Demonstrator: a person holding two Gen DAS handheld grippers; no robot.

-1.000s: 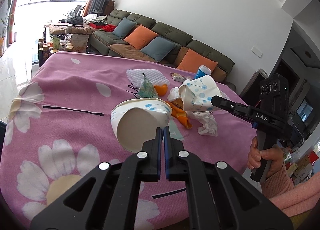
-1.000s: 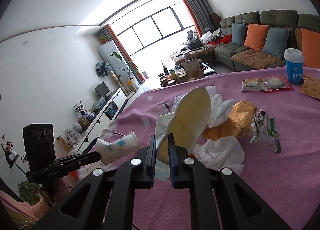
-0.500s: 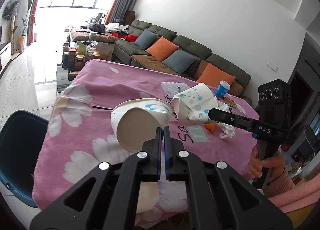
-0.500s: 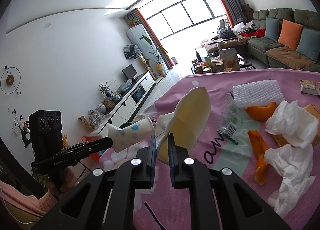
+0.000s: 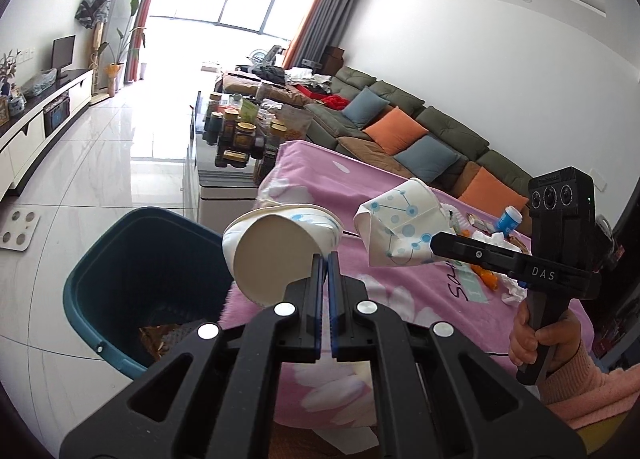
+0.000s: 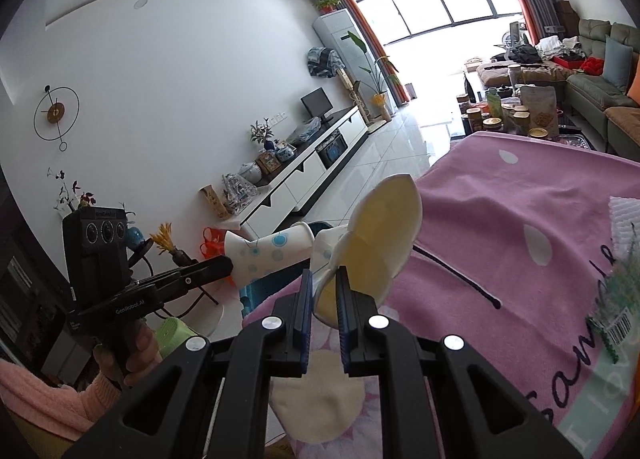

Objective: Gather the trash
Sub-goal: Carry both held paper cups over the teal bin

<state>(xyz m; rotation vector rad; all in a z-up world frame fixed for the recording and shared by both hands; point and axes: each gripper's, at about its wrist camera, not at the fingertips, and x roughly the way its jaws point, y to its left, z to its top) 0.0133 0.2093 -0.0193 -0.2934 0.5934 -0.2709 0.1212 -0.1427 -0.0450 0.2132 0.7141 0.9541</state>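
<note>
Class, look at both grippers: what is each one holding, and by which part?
Each holds a crushed paper cup by its flattened rim edge: the left gripper pinches one cup, the right gripper the other cup.

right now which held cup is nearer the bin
The left gripper's cup, at the bin's rim; the right gripper's cup hangs over the table.

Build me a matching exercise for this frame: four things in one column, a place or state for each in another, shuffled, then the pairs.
1. left gripper
2. right gripper
3. blue bin
4. orange peel

A. lies on the pink blanket
B. stands on the floor beside the table
C. clamps a flattened paper cup
D. clamps a round-mouthed paper cup

Pairs: 1-D, 2-C, 3-B, 4-A
</note>
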